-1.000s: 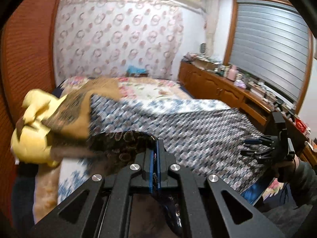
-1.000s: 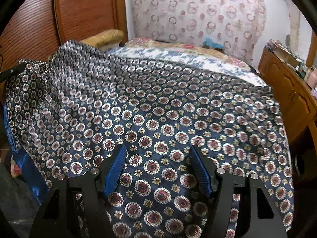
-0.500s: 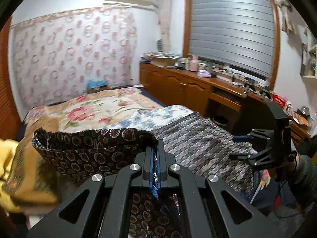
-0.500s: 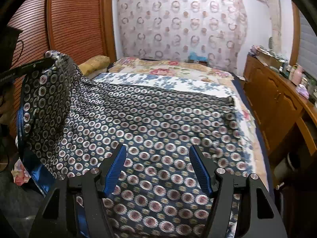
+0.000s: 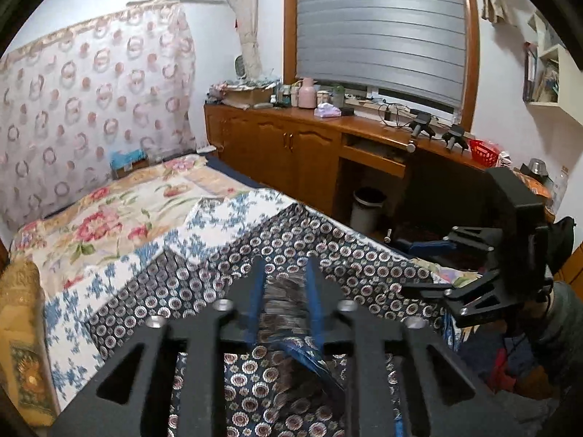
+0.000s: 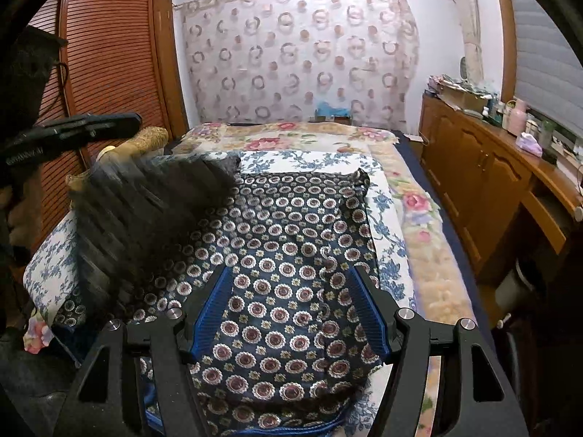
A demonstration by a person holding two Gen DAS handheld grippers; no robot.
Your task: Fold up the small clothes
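Even indoor light, fisheye-warped edges, motion-blurred cloth (image 6: pixel 145 211).

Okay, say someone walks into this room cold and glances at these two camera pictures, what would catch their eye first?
Probably the dark blue garment with rows of round medallions, spread over the near part of the bed, one flap blurred at its left side. Next, the two black grippers with blue pads: the left gripper parted over blurred cloth, having just been opening, and the right gripper open above the garment. Behind, the ring-patterned curtain fills the far wall.
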